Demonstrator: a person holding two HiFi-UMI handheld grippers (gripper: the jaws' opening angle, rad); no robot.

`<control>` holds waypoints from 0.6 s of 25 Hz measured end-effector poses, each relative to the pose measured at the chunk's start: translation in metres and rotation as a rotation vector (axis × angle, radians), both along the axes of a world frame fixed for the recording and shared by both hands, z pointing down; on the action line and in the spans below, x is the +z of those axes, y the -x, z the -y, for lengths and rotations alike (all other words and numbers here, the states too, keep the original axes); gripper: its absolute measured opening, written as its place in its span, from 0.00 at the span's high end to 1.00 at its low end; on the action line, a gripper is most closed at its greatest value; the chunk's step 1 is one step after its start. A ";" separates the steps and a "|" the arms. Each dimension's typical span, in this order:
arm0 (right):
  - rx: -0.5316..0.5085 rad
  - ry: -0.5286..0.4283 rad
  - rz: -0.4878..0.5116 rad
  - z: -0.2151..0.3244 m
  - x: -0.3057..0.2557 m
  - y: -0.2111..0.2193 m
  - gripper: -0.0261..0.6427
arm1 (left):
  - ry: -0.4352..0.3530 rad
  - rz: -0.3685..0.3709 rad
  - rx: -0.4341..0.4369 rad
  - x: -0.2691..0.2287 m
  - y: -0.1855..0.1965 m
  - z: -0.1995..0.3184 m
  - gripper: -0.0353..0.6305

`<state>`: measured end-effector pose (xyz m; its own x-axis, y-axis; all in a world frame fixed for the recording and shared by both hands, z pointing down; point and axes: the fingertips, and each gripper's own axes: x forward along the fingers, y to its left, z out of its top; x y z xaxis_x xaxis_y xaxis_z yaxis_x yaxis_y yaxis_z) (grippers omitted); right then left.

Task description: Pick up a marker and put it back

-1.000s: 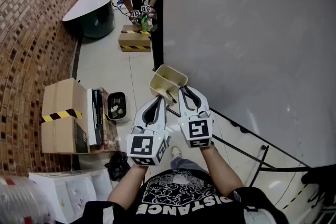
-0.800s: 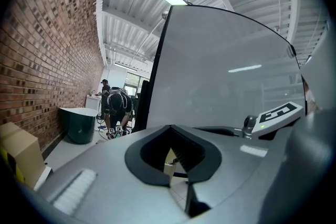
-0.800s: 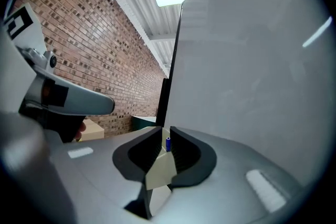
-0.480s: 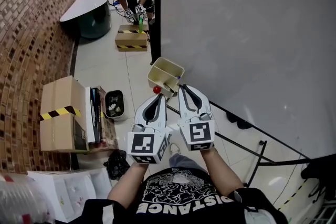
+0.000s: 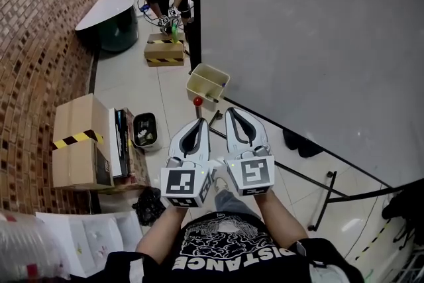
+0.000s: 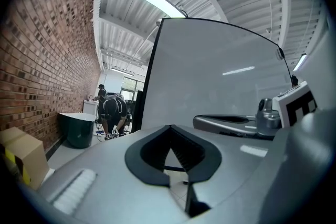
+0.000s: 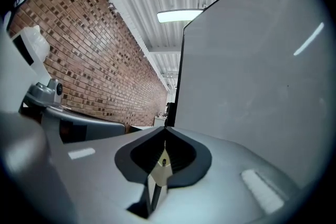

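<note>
Both of my grippers now sit further back from the beige bin (image 5: 200, 91) that hangs at the lower left corner of the whiteboard (image 5: 318, 36). A second ago the right gripper (image 5: 233, 111) had its tip right at the bin's rim; now there is open floor between them. The left gripper (image 5: 197, 121) is pressed together with nothing in it, and the right is also pressed together and empty. Through the right gripper's jaws I see the bin's beige inside and a small dark spot (image 7: 164, 162), which may be the marker's end, though I cannot be sure. With the grippers pulled away, a red-topped stem (image 5: 197, 101) shows just beside the bin's near wall; I cannot tell what it is. I judge that the marker is back in the bin and the task is about finished.
</note>
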<state>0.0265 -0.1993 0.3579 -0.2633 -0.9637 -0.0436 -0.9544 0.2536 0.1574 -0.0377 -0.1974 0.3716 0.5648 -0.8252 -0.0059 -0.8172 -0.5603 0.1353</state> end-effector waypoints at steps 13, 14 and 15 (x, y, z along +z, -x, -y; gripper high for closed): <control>-0.023 0.010 0.044 -0.059 -0.009 0.011 0.96 | -0.022 0.003 0.032 -0.006 -0.004 -0.047 0.94; -0.022 0.015 0.043 -0.061 -0.008 0.011 0.96 | -0.025 0.004 0.035 -0.005 -0.004 -0.049 0.94; -0.021 0.018 0.043 -0.064 -0.006 0.011 0.96 | -0.028 0.002 0.035 -0.004 -0.005 -0.052 0.94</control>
